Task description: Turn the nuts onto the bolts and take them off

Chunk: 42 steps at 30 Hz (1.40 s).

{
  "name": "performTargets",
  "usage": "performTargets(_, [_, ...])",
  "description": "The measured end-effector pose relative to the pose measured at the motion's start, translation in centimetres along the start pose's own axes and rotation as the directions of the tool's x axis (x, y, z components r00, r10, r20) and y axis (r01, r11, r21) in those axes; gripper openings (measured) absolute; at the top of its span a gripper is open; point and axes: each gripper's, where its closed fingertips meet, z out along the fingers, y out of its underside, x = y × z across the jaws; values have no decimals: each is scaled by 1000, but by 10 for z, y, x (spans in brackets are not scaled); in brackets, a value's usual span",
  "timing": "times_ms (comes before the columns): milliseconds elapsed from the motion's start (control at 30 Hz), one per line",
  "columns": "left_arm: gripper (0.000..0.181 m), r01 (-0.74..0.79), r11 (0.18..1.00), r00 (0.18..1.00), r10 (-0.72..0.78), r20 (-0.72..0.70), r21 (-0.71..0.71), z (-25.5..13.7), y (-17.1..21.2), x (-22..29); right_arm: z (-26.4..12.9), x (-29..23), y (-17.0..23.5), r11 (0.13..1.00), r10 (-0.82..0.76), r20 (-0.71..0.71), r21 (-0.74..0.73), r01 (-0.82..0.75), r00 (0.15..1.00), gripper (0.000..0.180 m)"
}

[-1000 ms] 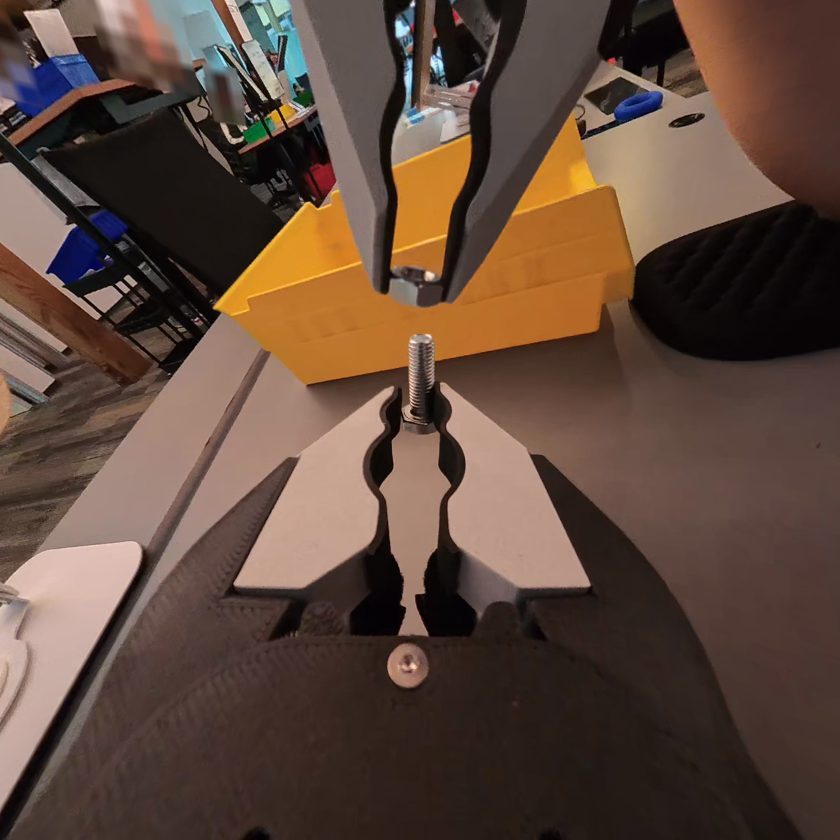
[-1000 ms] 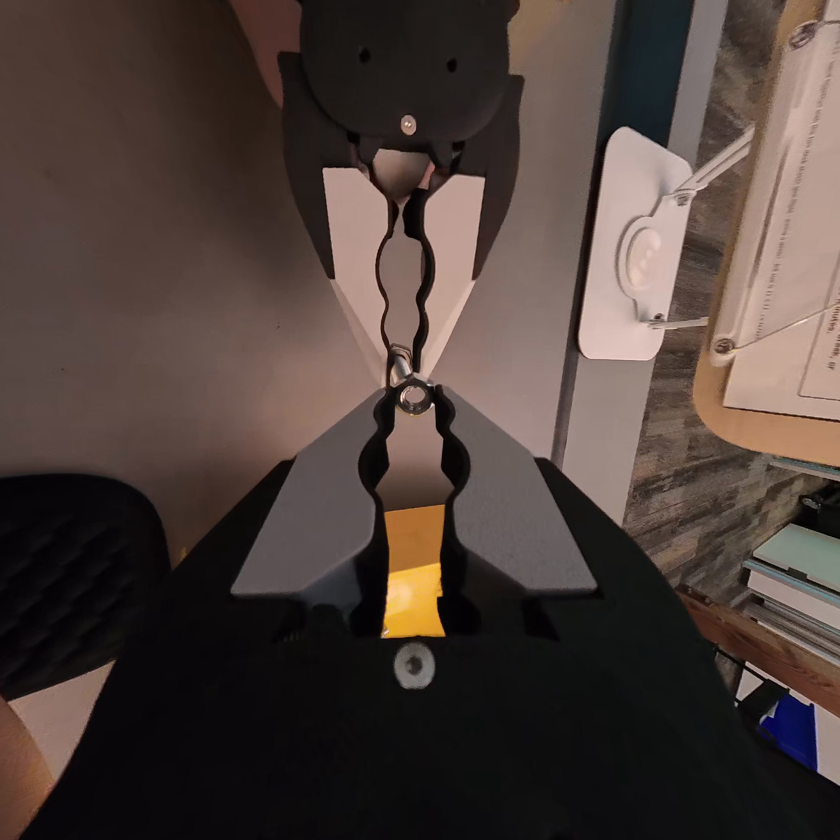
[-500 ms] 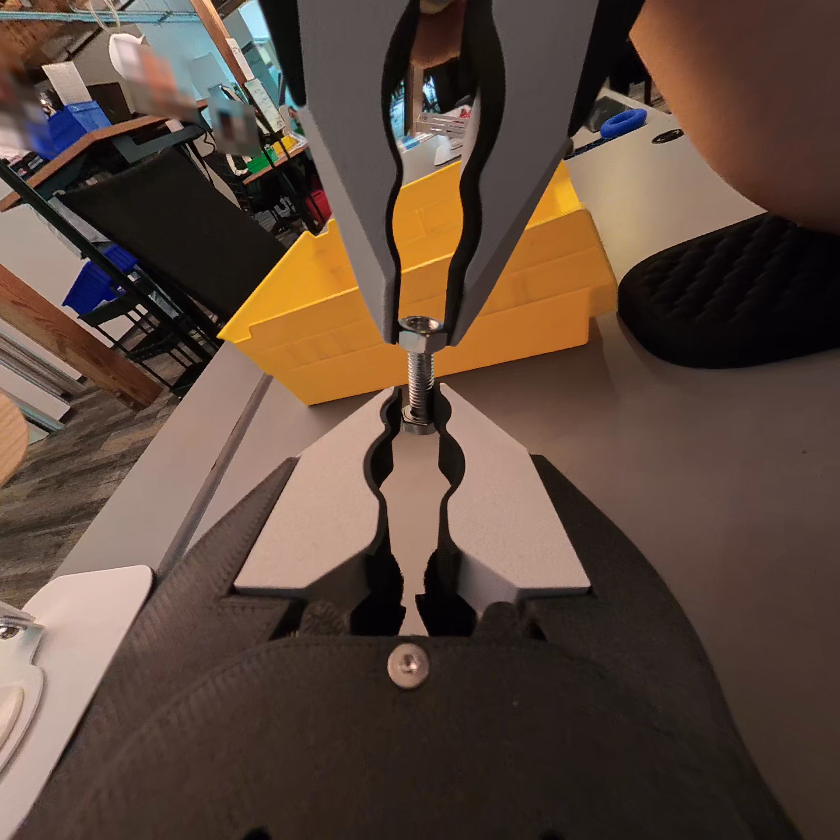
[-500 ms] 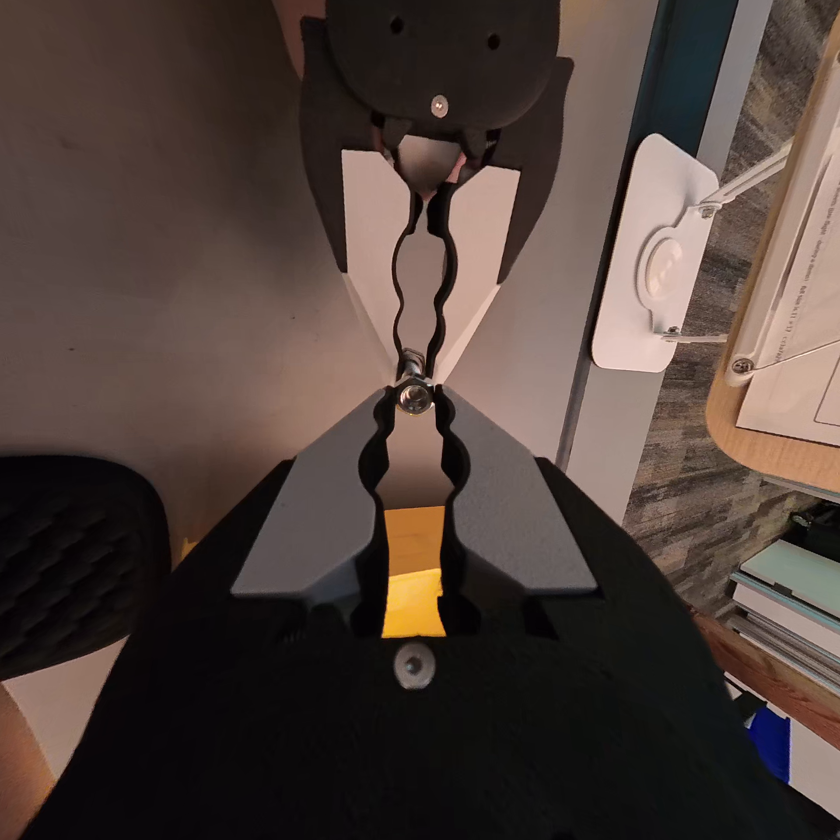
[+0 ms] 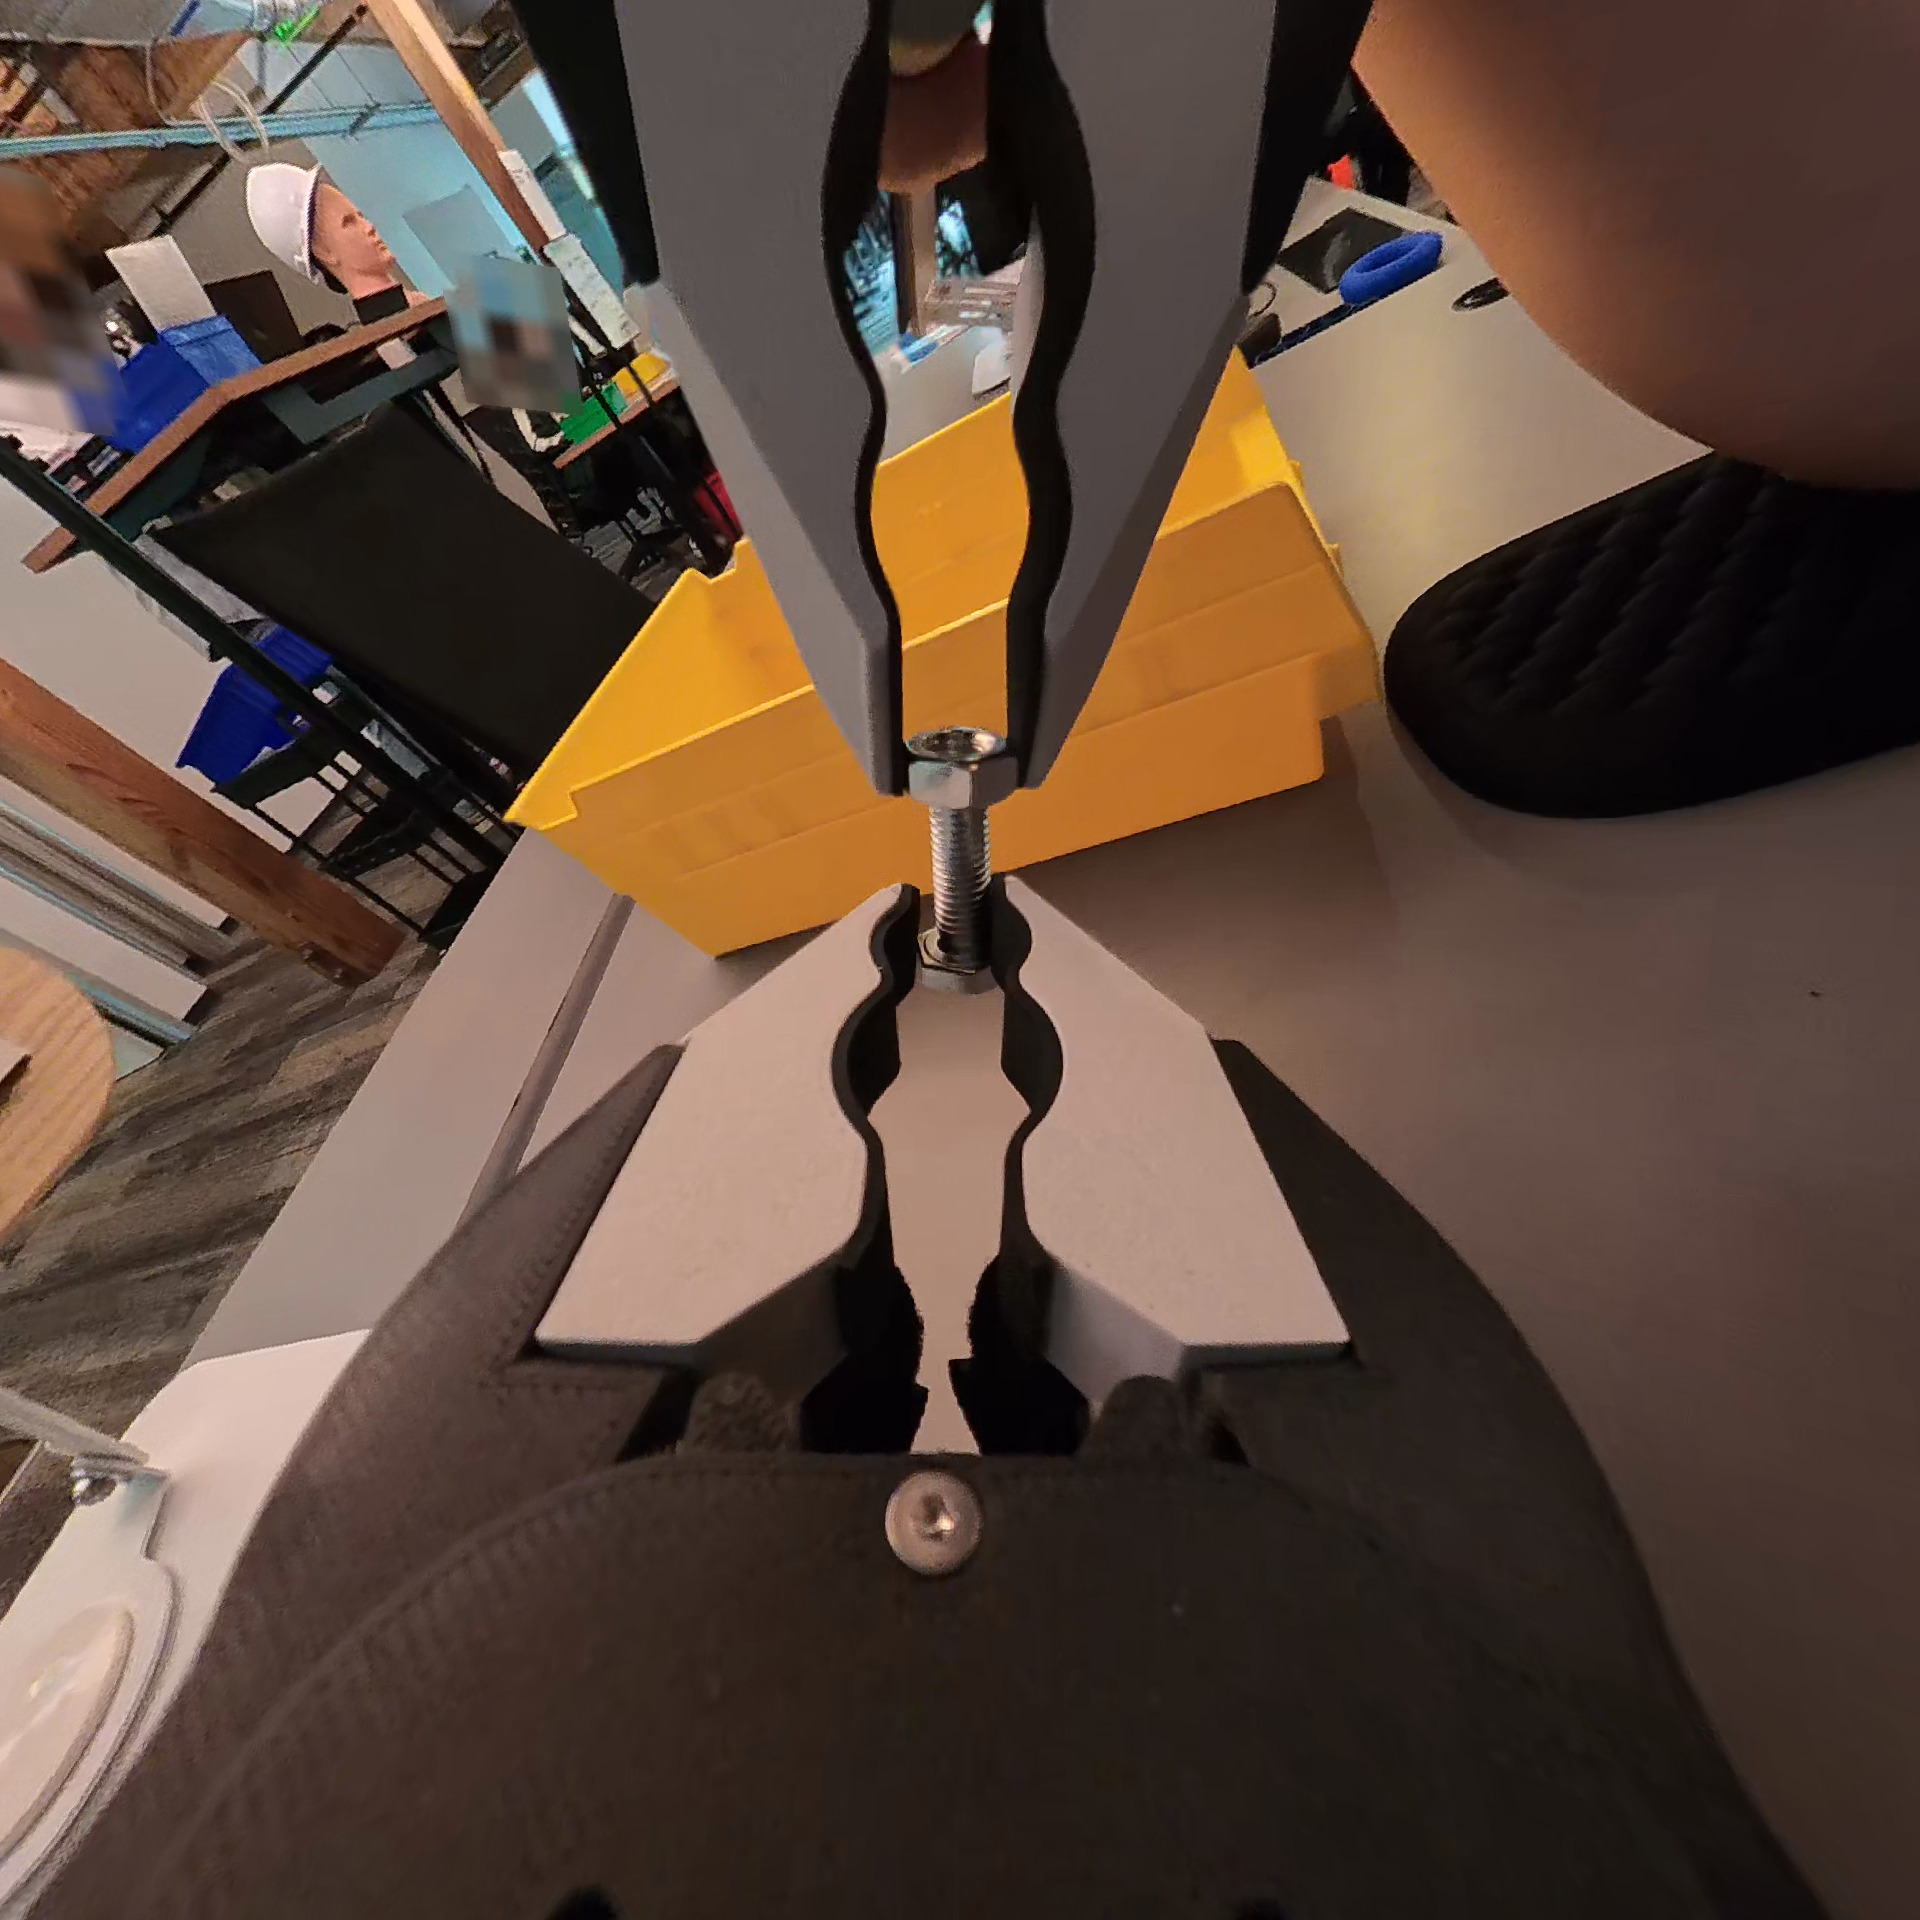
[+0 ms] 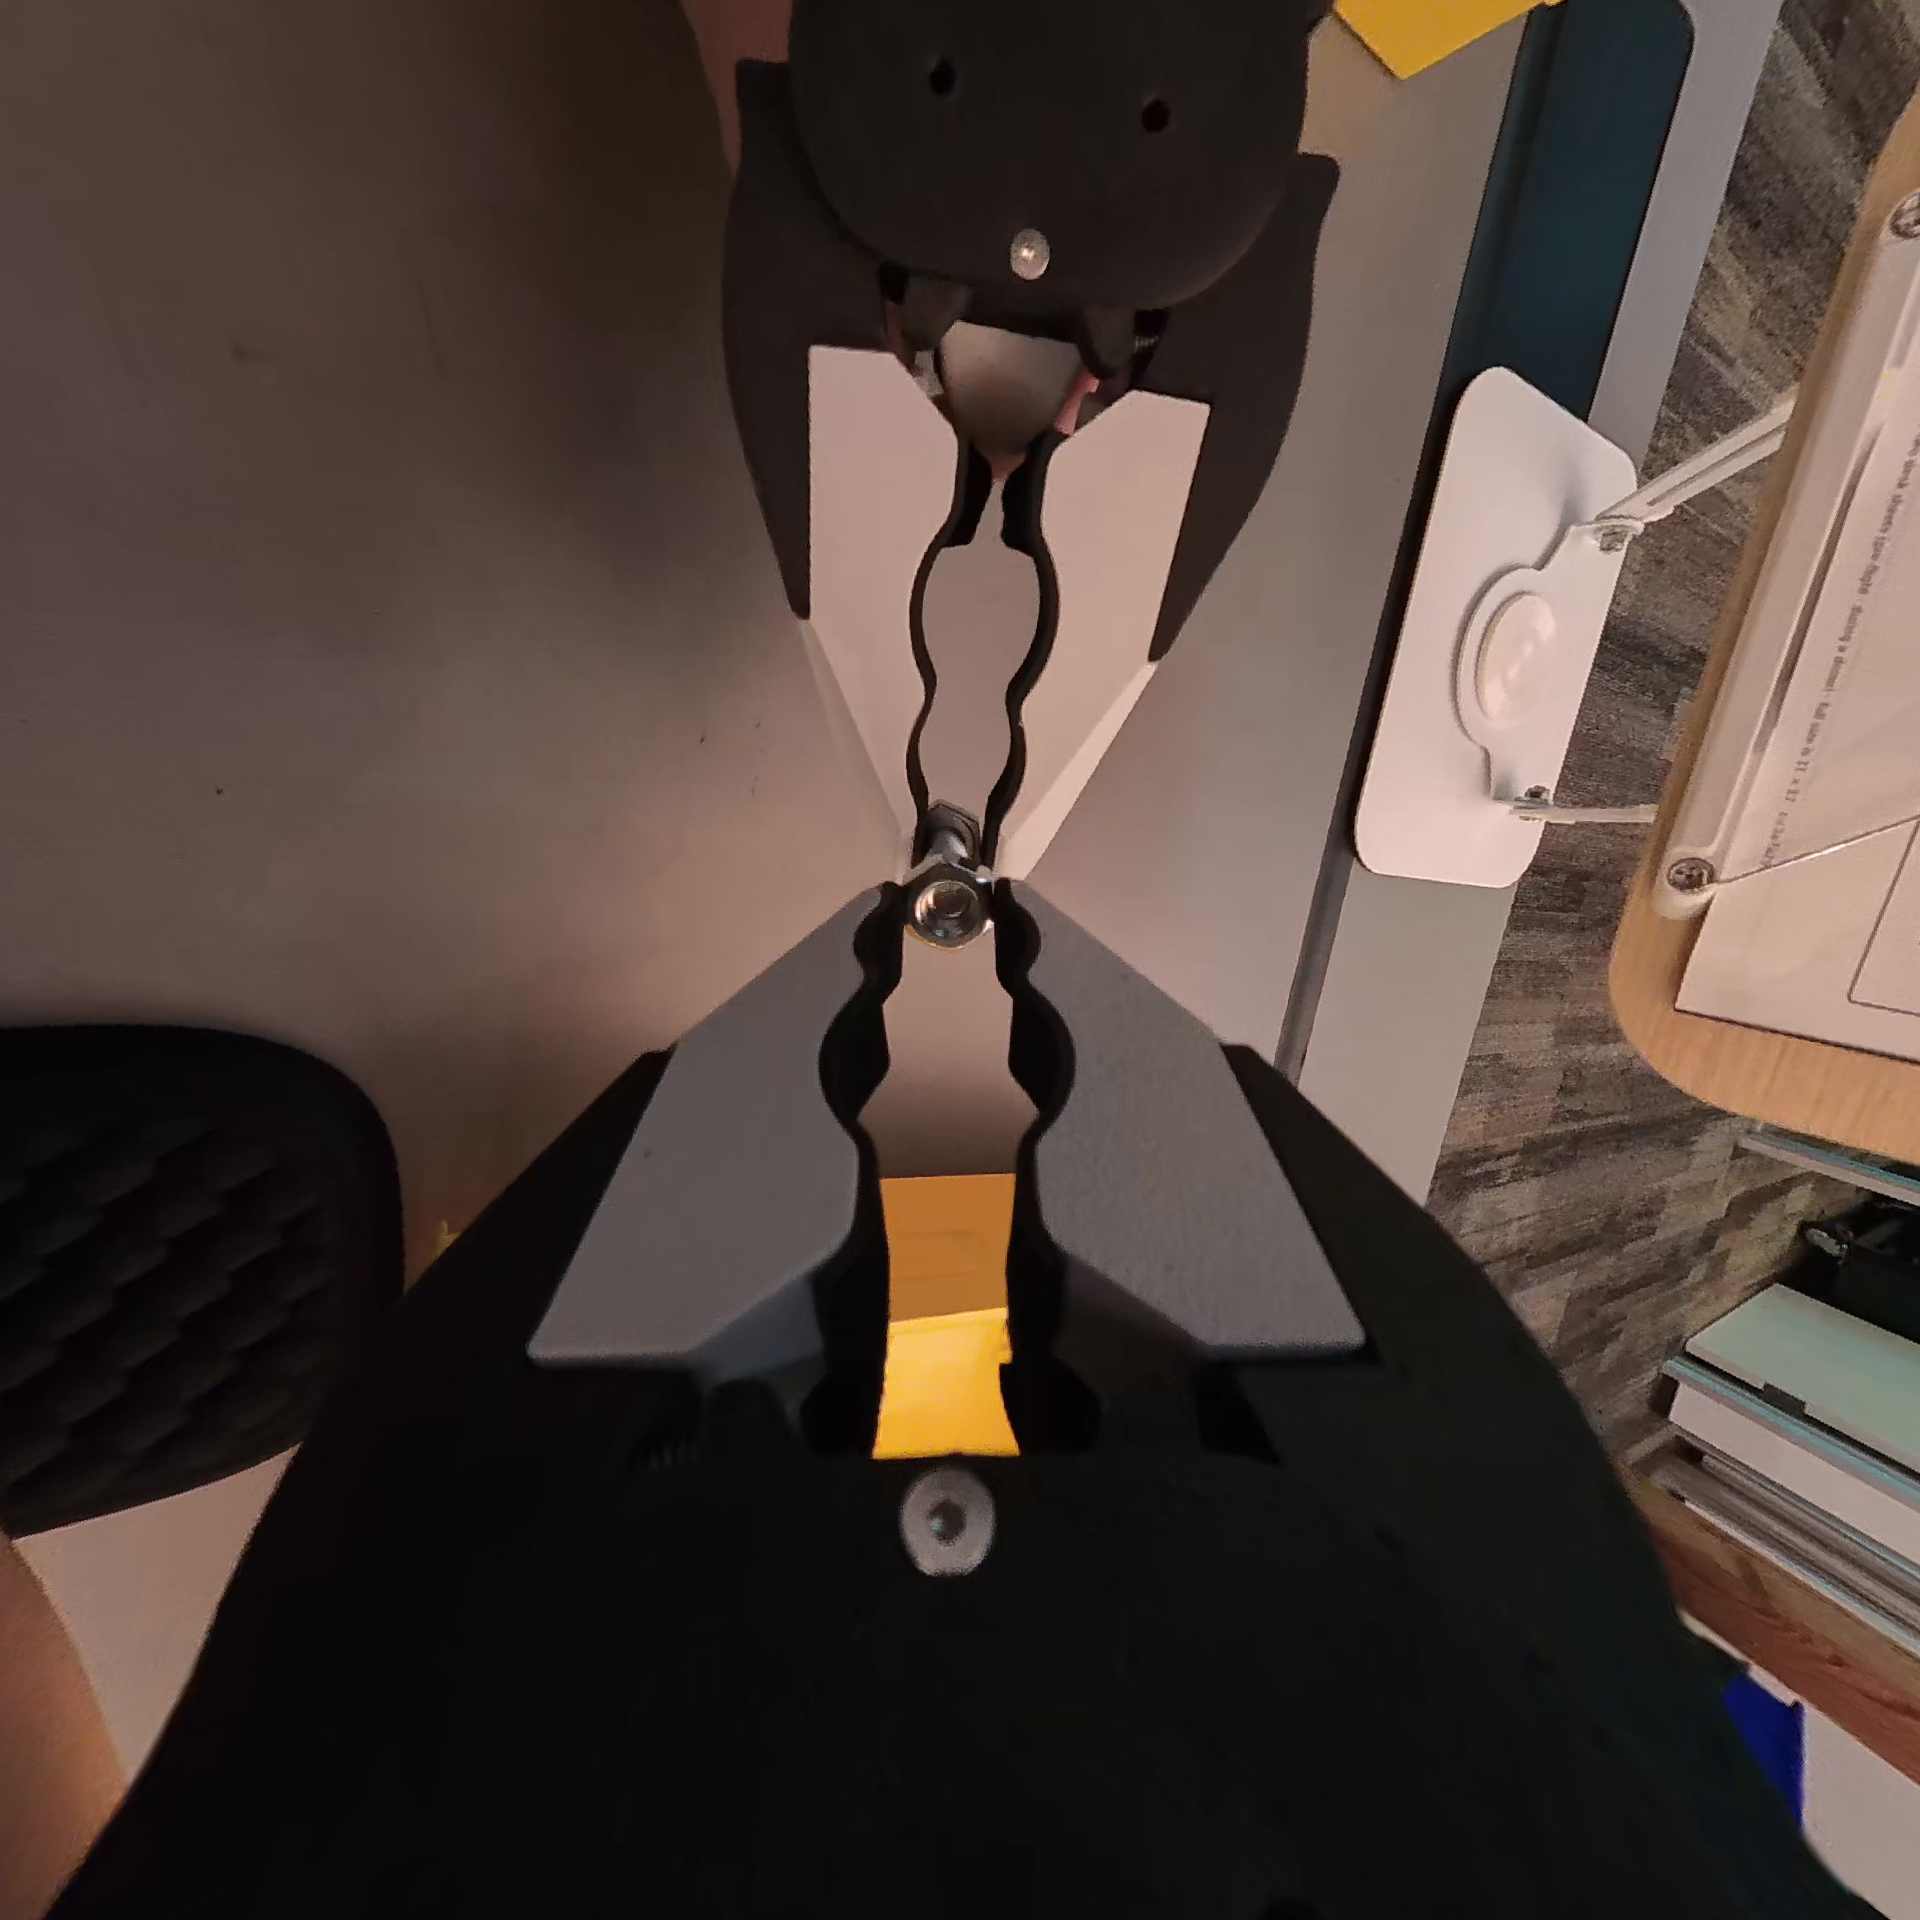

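1. We hold the left gripper (image 5: 956, 940) low over the grey counter (image 5: 1507, 1091), its fingers (image 5: 748, 1143) pinching the hex head of an upright bolt (image 5: 958, 883) at their tips.
2. The bolt's threaded shank stands straight up out of those fingertips, just in front of the yellow bin (image 5: 1143, 665), which lies on the counter farther away.
3. We bring the right gripper (image 5: 958, 764) down from above; its fingers (image 5: 769, 416) pinch a silver nut (image 5: 961, 771) that sits on the top end of the bolt.
4. In the right wrist view we look straight down the bolt: the nut (image 6: 943, 912) shows as a ring between the fingertips of the right gripper (image 6: 943, 914), with the end of the bolt (image 6: 943, 906) filling its hole.
5. Beyond it in that view, the left gripper (image 6: 951, 831) points towards us, closed on the bolt head.
6. A black quilted pad (image 5: 1683, 634) lies on the counter to the right of the bin, with a bare forearm (image 5: 1662, 208) above it.
7. A white flat plate (image 6: 1475, 634) sits on the counter's left edge, beside the left gripper.
8. Far off on the right of the counter lies a blue ring (image 5: 1387, 265).
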Motion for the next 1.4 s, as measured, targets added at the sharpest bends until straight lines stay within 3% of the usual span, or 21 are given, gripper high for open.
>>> performTargets(300, [11,-4,997,988,17,151,-83,-9,-1,-28,-2,28,-4,936,345,-12,77,-343,939,15])
performTargets(567, [8,-47,973,953,112,283,-226,-19,9,-50,7,51,-7,705,683,123,145,-694,720,15])
performTargets(900, [7,-33,964,932,125,340,-264,-29,11,-65,9,63,-13,439,846,255,164,-883,468,16])
performTargets(1200, [7,-38,961,922,140,361,-275,-30,12,-68,13,64,-13,429,853,248,165,-888,459,16])
performTargets(1400, [7,20,975,930,63,363,-221,-31,10,-70,2,68,-21,557,771,202,247,-793,604,35])
